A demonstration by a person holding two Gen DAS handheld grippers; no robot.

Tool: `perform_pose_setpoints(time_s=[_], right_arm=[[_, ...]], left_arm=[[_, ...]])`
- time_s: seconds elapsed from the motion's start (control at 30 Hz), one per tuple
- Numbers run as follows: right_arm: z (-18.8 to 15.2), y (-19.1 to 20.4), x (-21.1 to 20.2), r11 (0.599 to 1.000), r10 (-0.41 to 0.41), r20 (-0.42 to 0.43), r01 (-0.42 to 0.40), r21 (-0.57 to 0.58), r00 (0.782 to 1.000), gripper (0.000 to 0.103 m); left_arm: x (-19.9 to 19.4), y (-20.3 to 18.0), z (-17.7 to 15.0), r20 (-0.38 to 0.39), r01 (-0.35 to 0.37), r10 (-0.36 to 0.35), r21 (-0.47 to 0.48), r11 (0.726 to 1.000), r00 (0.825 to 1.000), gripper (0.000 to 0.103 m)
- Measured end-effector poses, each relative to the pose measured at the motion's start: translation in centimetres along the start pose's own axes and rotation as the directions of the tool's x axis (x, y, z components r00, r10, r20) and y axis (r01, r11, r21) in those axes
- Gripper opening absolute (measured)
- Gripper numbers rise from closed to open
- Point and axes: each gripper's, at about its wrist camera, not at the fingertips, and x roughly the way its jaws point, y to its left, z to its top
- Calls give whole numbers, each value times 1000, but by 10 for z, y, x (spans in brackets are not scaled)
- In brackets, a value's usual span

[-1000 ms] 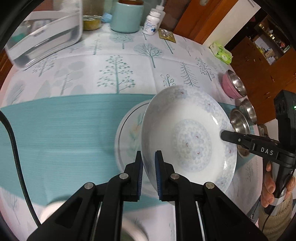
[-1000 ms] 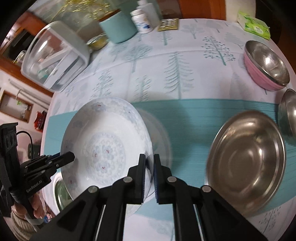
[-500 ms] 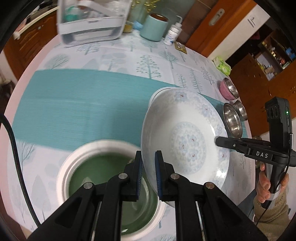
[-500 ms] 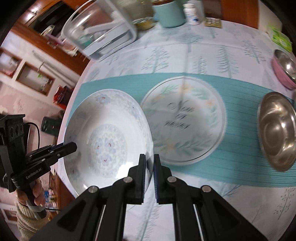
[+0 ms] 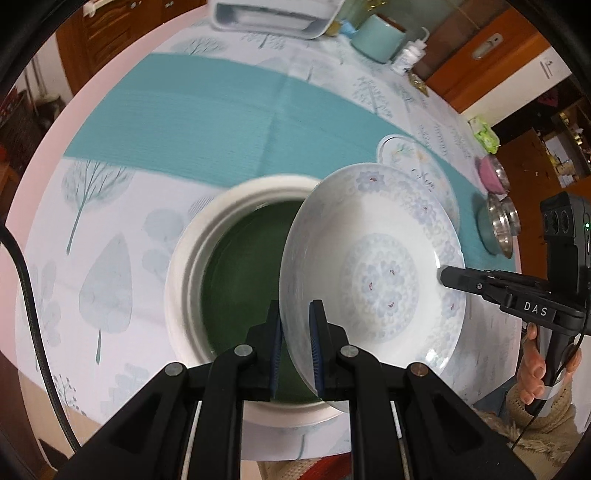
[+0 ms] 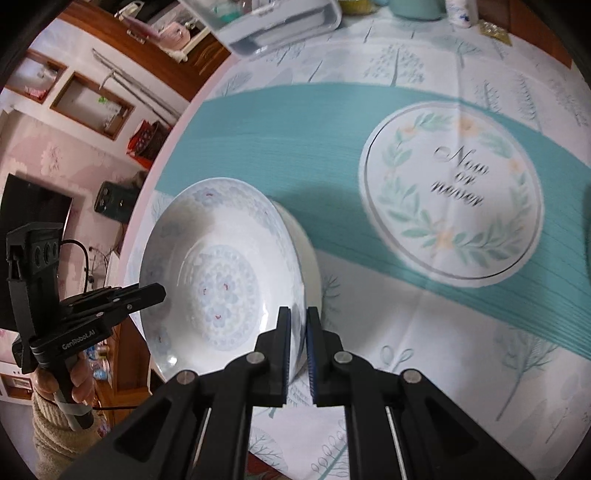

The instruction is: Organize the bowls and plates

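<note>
A white deep plate with pale blue flowers [image 5: 380, 273] [image 6: 221, 284] hangs in the air, pinched at opposite rims. My left gripper [image 5: 295, 325] is shut on its near-left rim, and my right gripper [image 6: 298, 332] is shut on the other rim. Each gripper shows in the other's view, the right gripper [image 5: 448, 275] and the left gripper [image 6: 157, 291], both clamped on the rim. Under the plate sits a white bowl with a dark green inside [image 5: 229, 280], partly covered; only its white wall [image 6: 308, 254] shows in the right wrist view. A flat plate with a leaf wreath [image 6: 454, 192] [image 5: 410, 157] lies on the teal runner.
Steel bowls [image 5: 498, 221] and a pink bowl [image 5: 493, 173] stand at the table's far right. A clear plastic box [image 5: 273, 16] [image 6: 273, 22], a teal canister [image 5: 380, 38] and a small white bottle [image 5: 408, 55] stand at the back. The table's edge runs close on the near side.
Both grippers have carried the flowered plate leftward, off the wreath plate and over the green-lined bowl. The grips on the rim have not changed.
</note>
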Motion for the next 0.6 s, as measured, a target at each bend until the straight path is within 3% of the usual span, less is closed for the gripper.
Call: perform_pose_setpoints(time_s=[0.23, 0.6], right_arm=[[-8, 9, 25, 1000, -9, -41, 9, -11, 999, 8], [-4, 19, 44, 999, -31, -53, 30, -27, 998, 8]], left_arm=[[14, 29, -20, -32, -4, 2, -38, 999, 999, 10], [20, 45, -18, -27, -28, 26, -68, 997, 999, 10]])
